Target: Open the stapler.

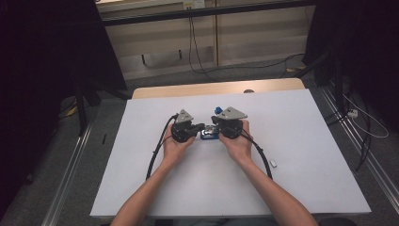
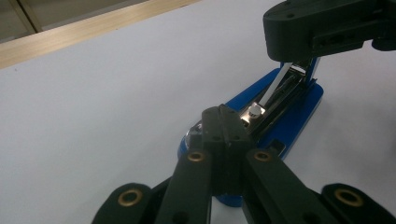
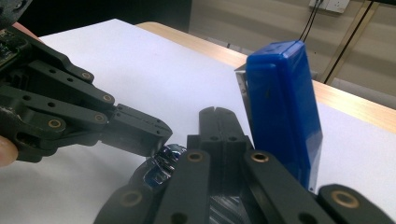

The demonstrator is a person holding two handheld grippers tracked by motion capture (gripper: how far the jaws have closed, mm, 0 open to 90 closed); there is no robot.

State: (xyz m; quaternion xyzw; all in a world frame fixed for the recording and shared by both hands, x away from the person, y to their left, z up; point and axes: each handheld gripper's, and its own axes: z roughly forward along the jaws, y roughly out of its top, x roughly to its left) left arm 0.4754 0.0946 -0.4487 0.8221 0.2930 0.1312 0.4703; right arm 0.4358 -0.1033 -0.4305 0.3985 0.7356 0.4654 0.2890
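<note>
Counter: a white counter [image 1: 291,155] with a wooden strip along its far edge; two forearms come in from the near side.

Stapler: a blue stapler [image 1: 207,134] lies near the middle of the counter, between the two tools. Its base [image 2: 299,112] rests flat on the white top, and the metal staple channel [image 2: 275,100] lies bare along it.

Stapler lid: the blue lid [image 3: 282,107] is swung up and stands nearly upright above the hinge end (in the high view it shows as a small blue tip beside the right tool's grey plate).

Left tool: the left tool [image 1: 200,127] points in from the left at the front end of the stapler. Its jaws are pressed together with nothing between them; in its own view the joined tip [image 2: 223,125] sits over the nose of the stapler, at the near end of the metal channel. Whether it touches the metal, I cannot tell.

Right tool: the right tool [image 1: 214,125] comes in from the right, at the hinge end. Its jaws are pressed together too, and the joined tip [image 3: 217,123] stands just beside the raised lid, on its inner side. It holds nothing.

Small part: a little white thing [image 1: 274,163] lies on the counter well off to the right, near the right tool's cable.

Hands: the left hand [image 1: 176,146] and the right hand [image 1: 240,143] each grip a tool body.
</note>
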